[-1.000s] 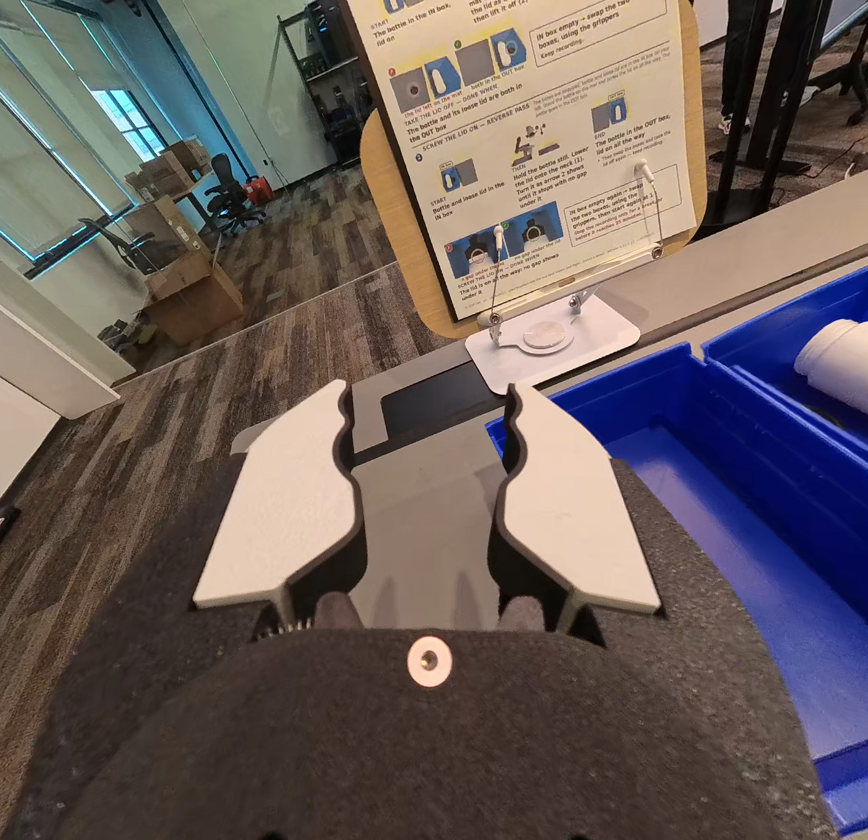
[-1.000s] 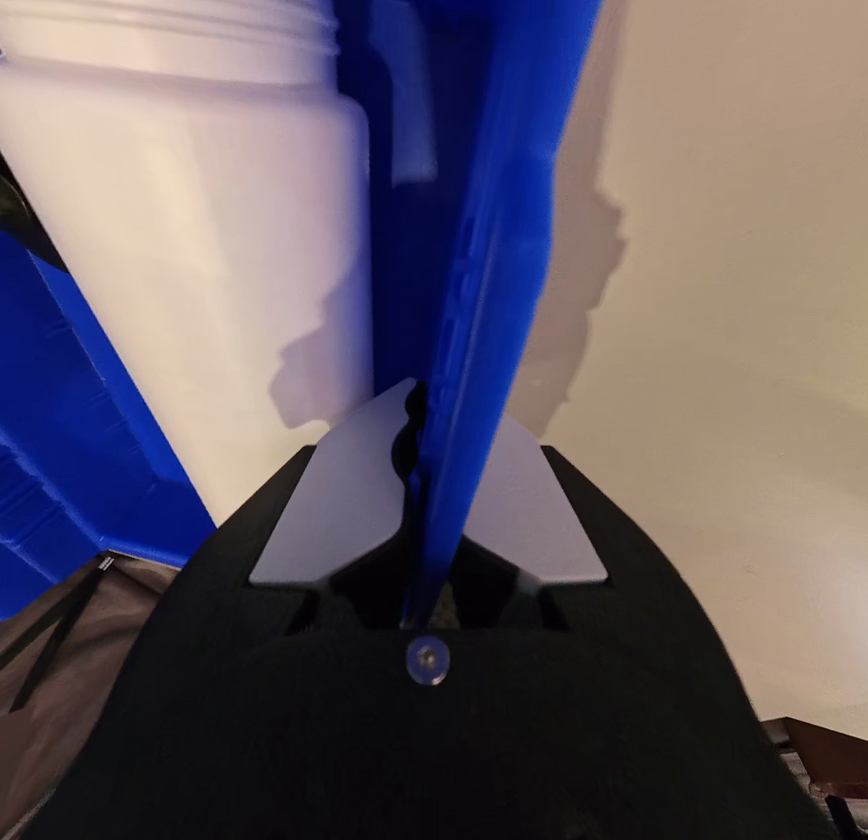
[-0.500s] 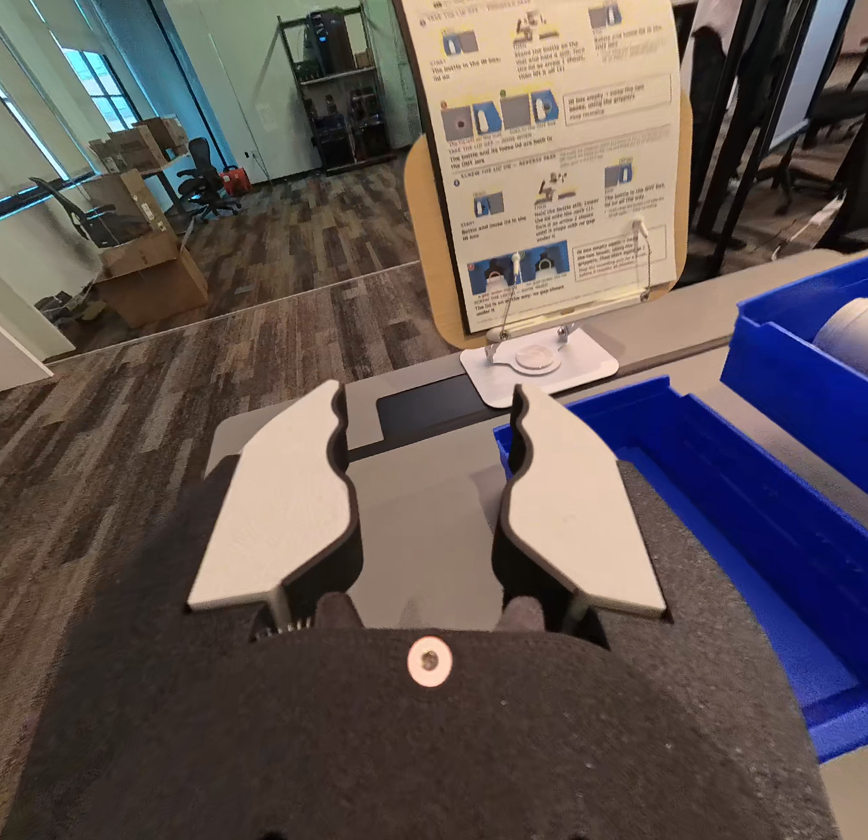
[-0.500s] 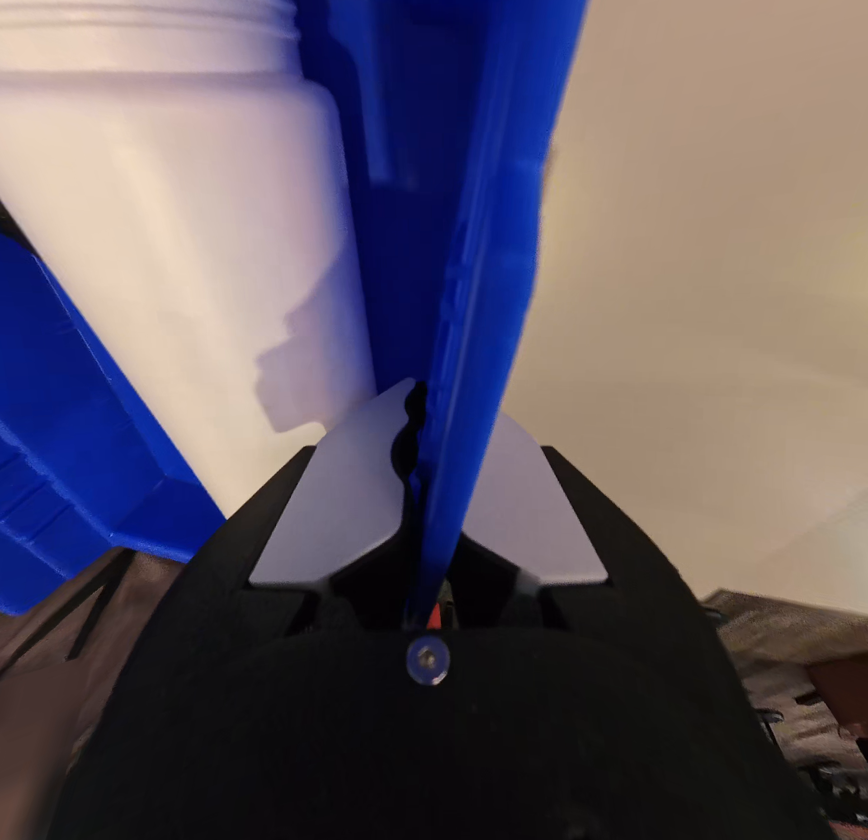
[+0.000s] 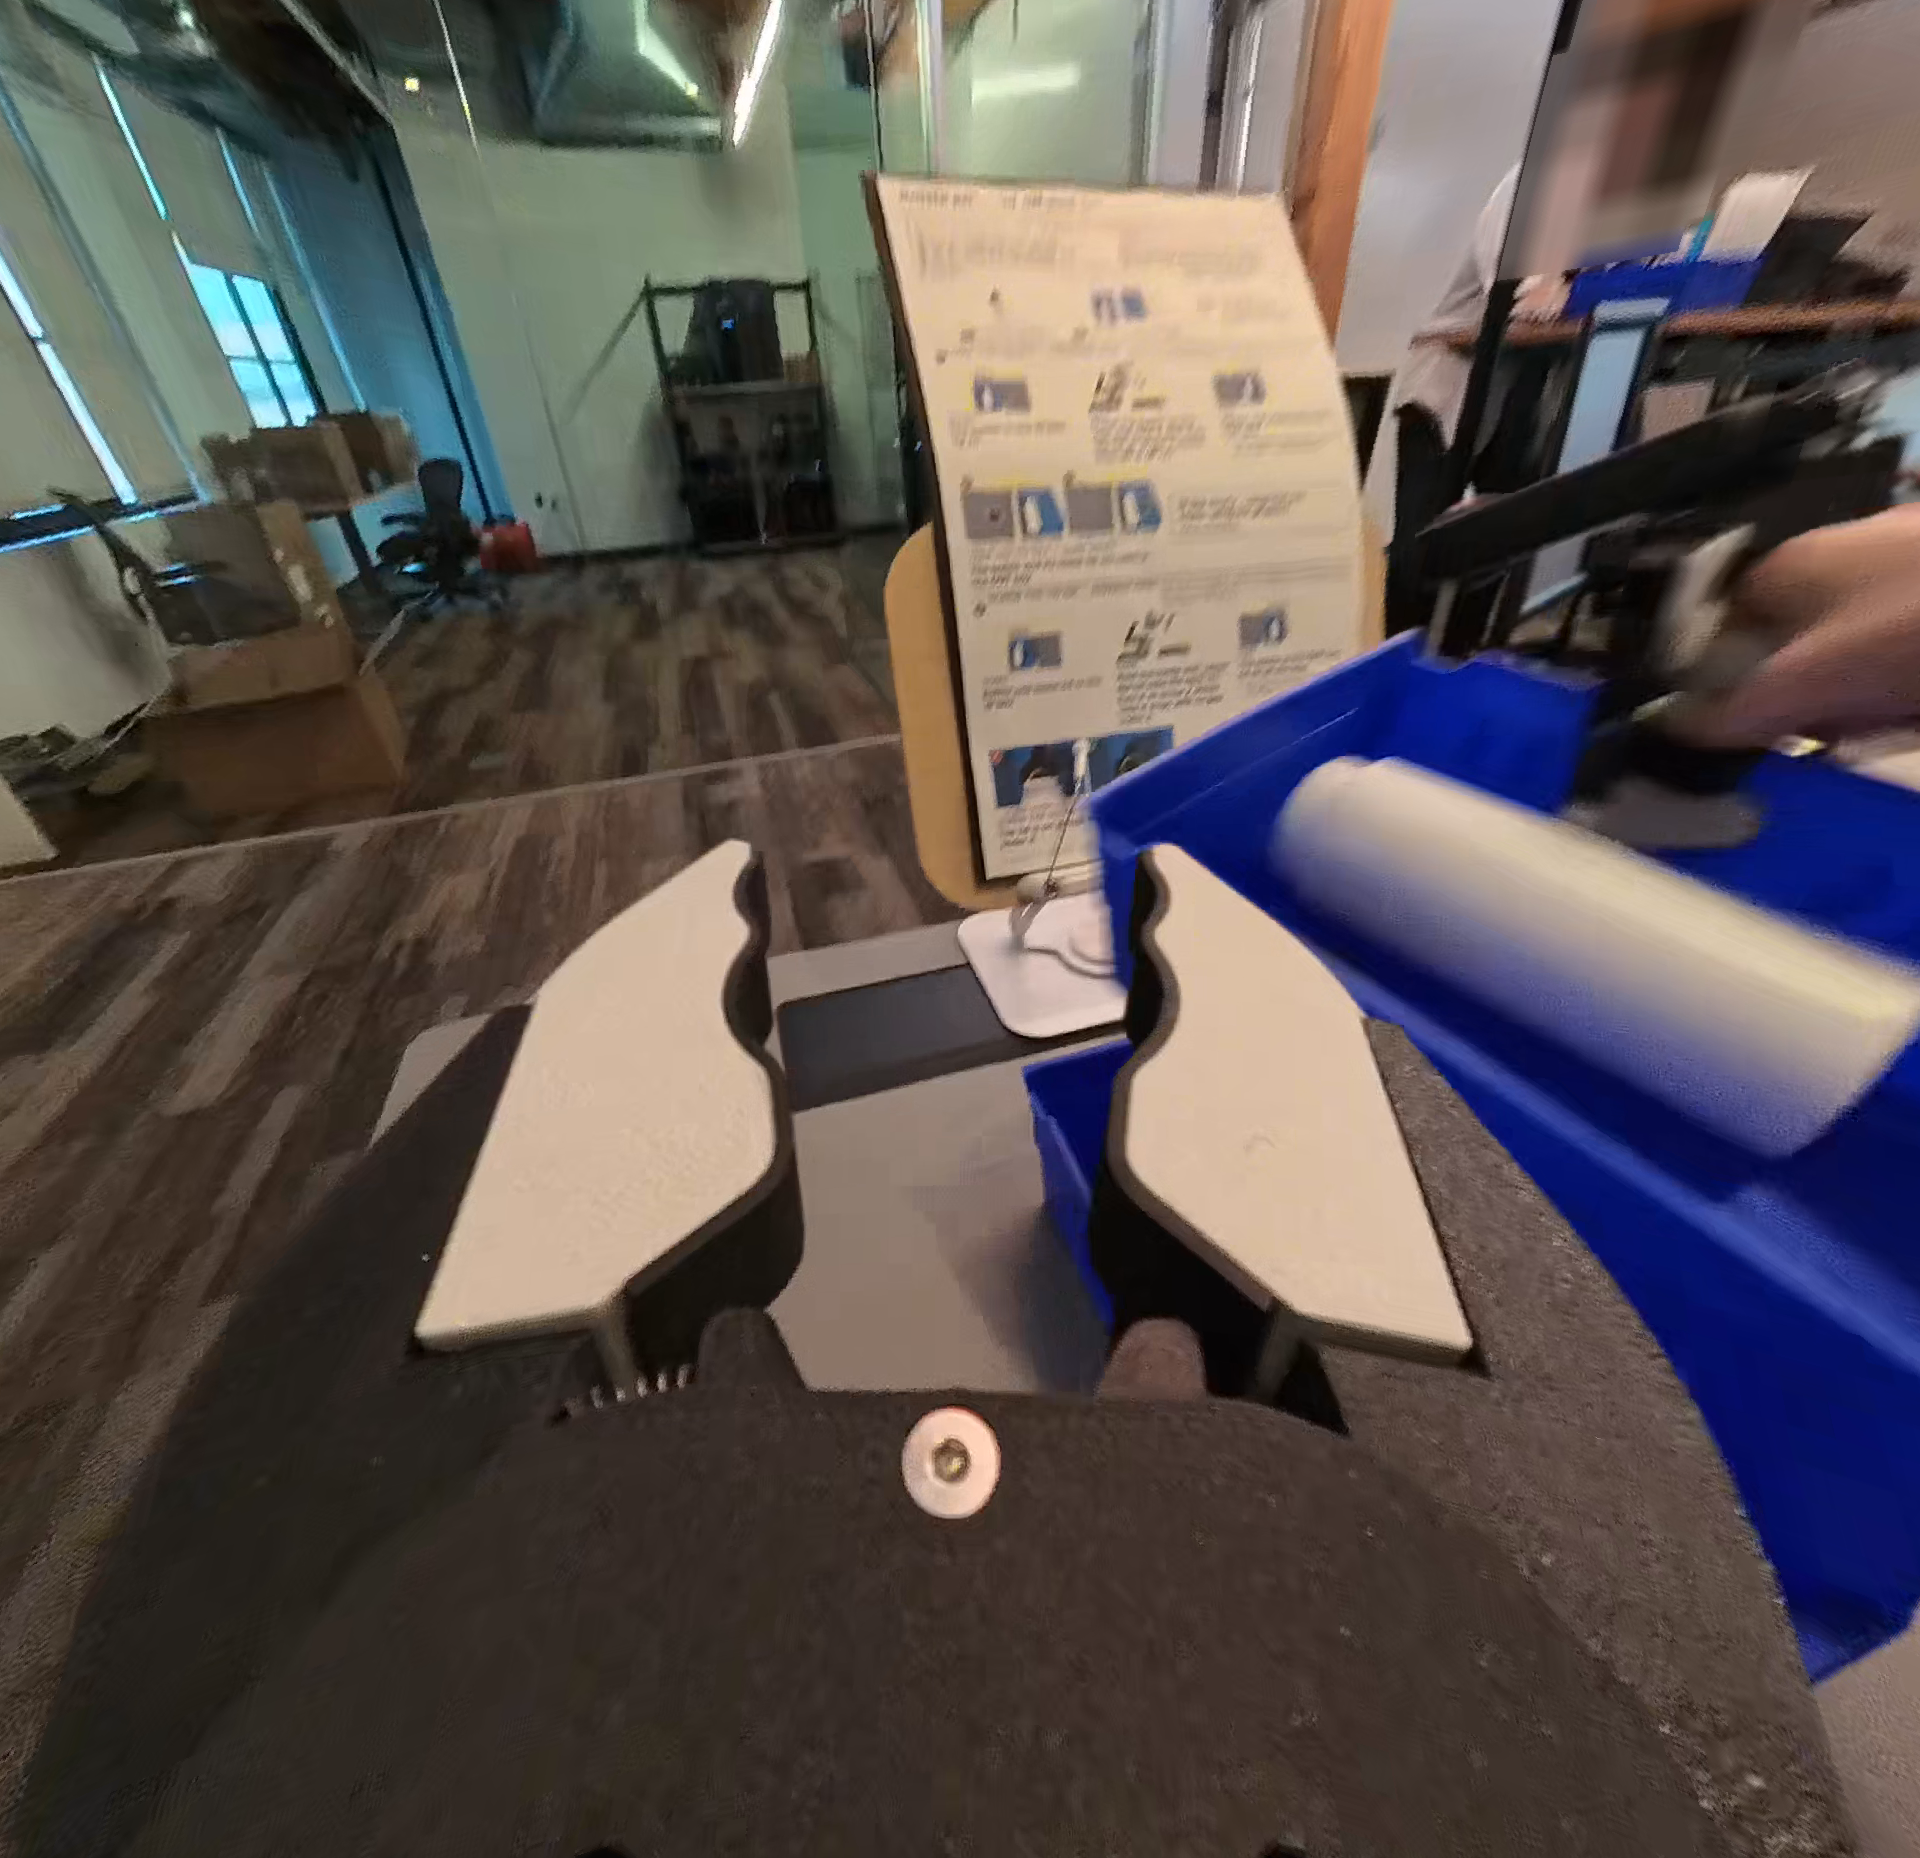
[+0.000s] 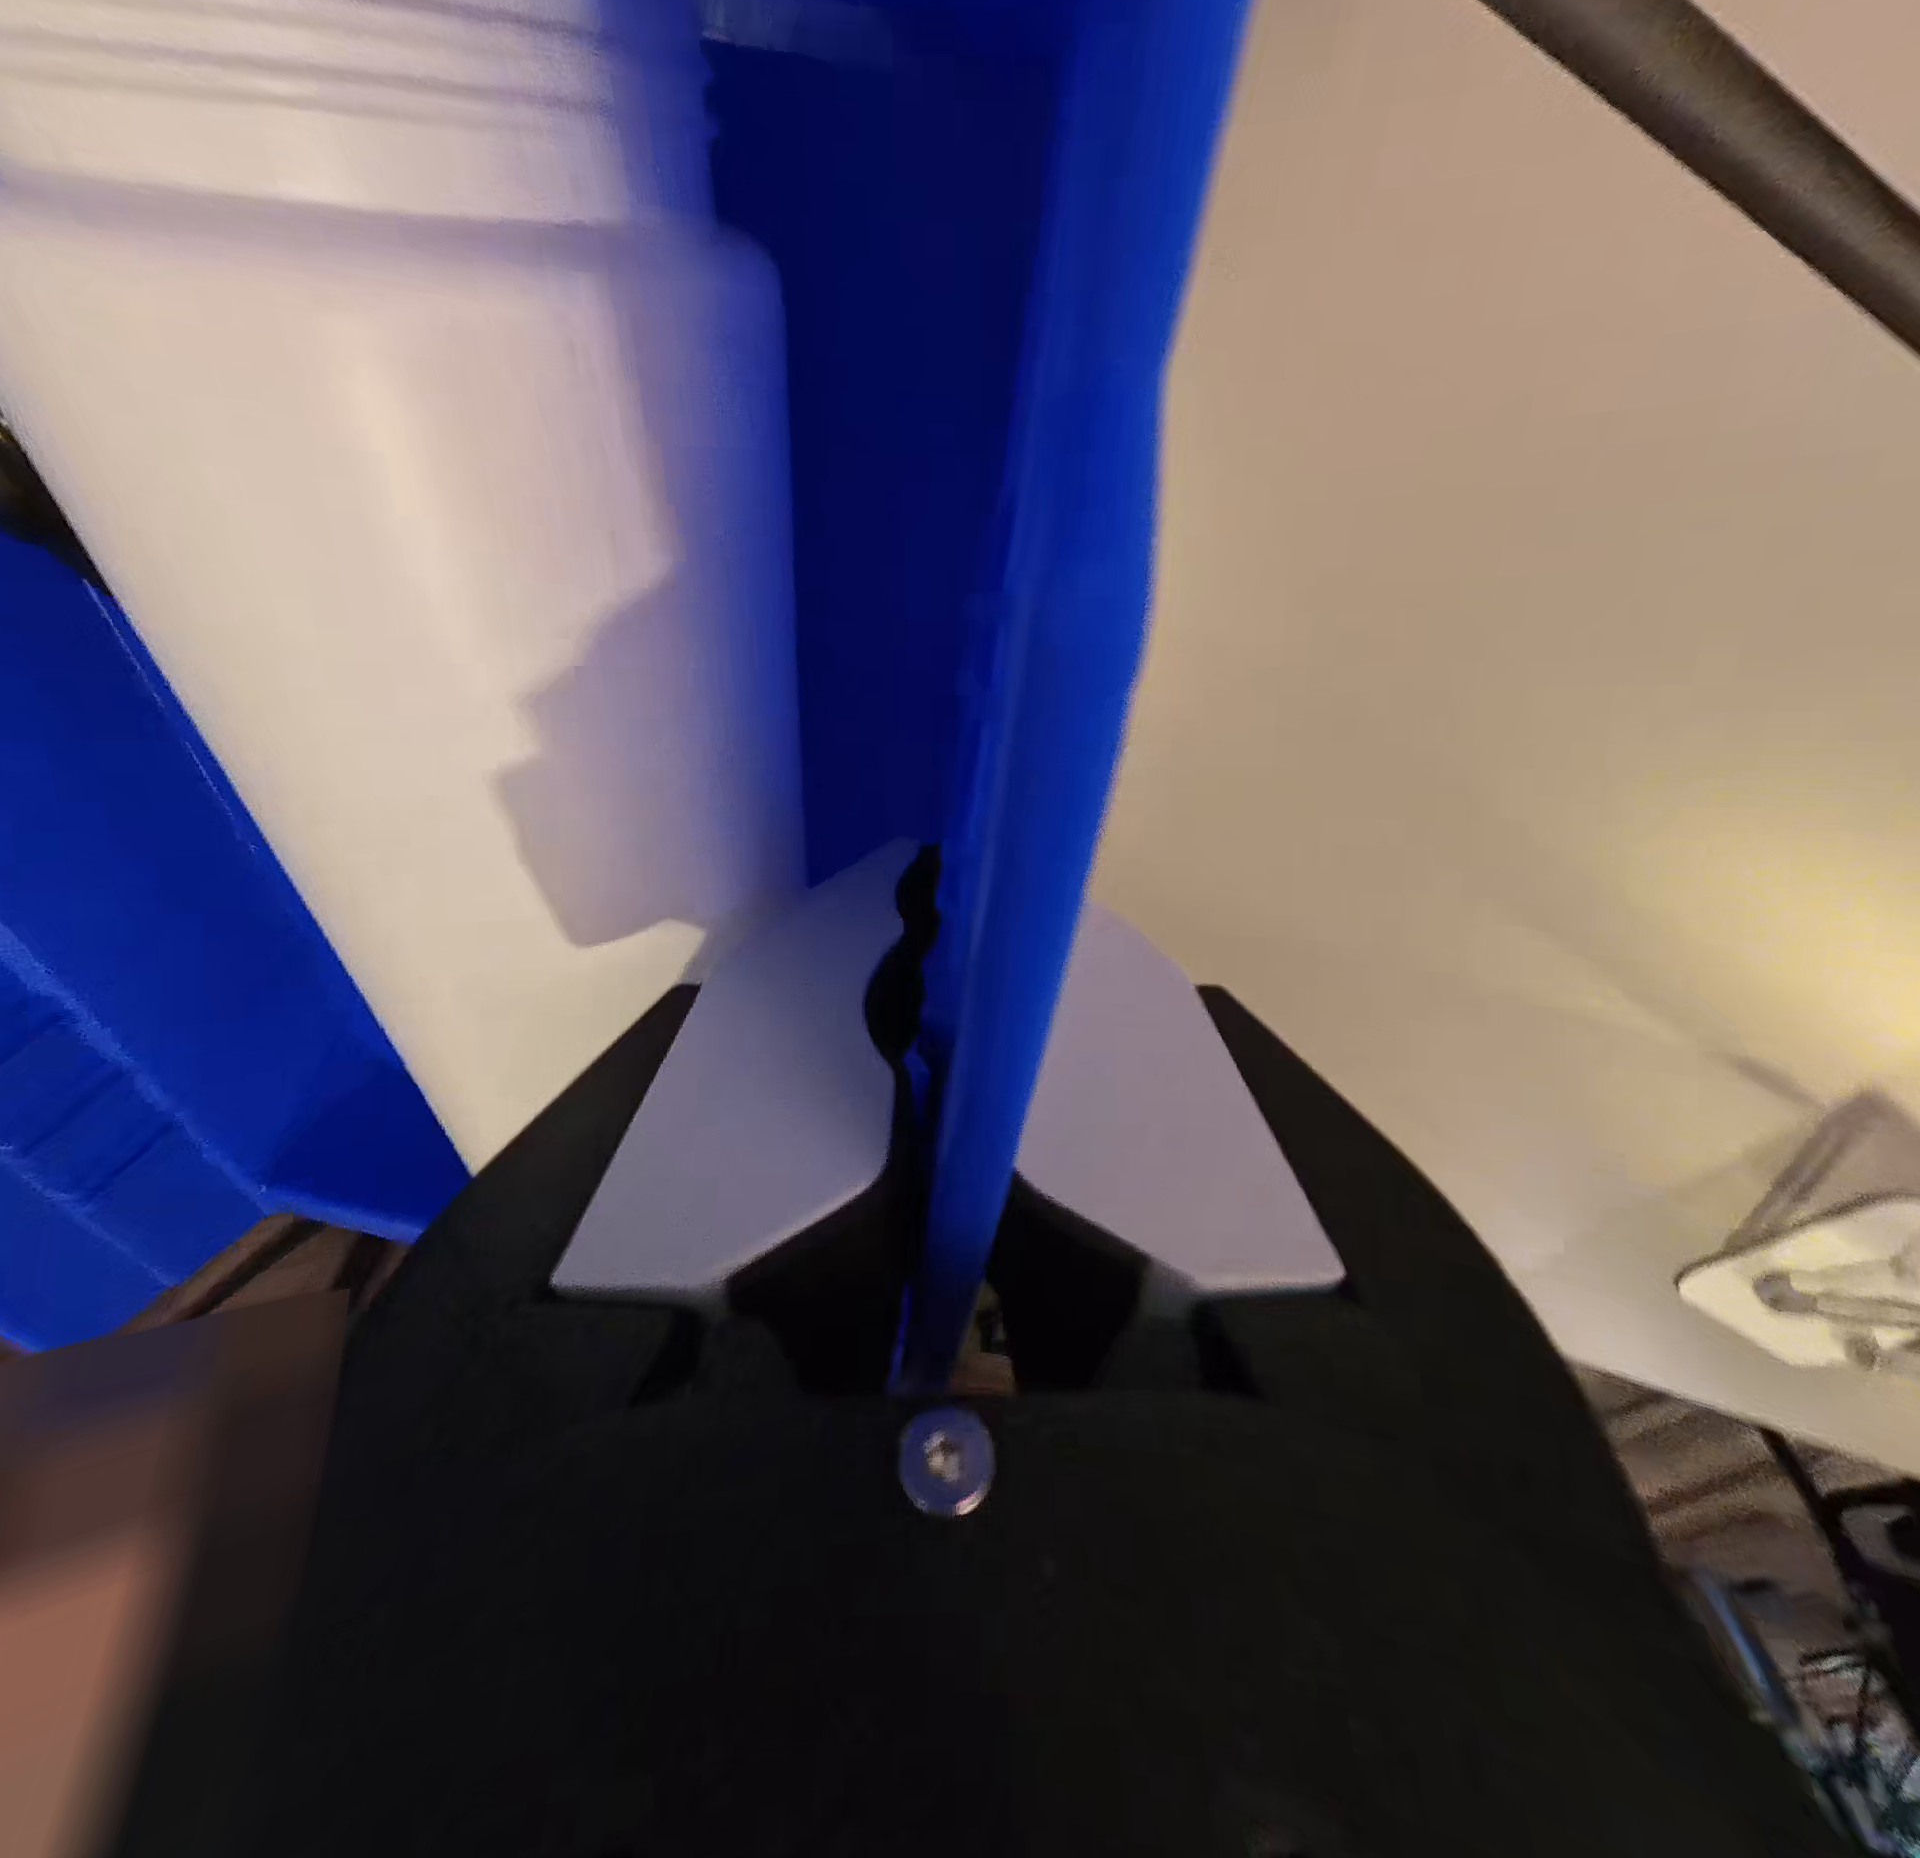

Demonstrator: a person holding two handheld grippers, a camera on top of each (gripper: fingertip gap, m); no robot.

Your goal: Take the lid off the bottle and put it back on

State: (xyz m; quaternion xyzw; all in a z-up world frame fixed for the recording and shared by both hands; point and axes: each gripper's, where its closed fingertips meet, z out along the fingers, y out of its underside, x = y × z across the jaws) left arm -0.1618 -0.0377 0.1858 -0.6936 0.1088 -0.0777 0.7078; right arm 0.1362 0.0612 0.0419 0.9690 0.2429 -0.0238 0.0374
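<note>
- Left tool (image 5: pixel 951 925): fingers spread, nothing between them, over the desk (image 5: pixel 914 1216) at the corner of the near bin (image 5: pixel 1060 1164).
- Right tool (image 6: pixel 940 935): pinching the wall of the raised bin (image 6: pixel 1049 561), one finger inside, one outside.
- Bottle (image 6: pixel 395 561): white, lying inside the raised bin, just left of the right tool's inner finger; contact can't be told.
- Left view: bottle (image 5: pixel 1558 956) up and right of the left tool, apart from it.
- Instruction sheet (image 5: pixel 1122 520) stands behind.
</note>
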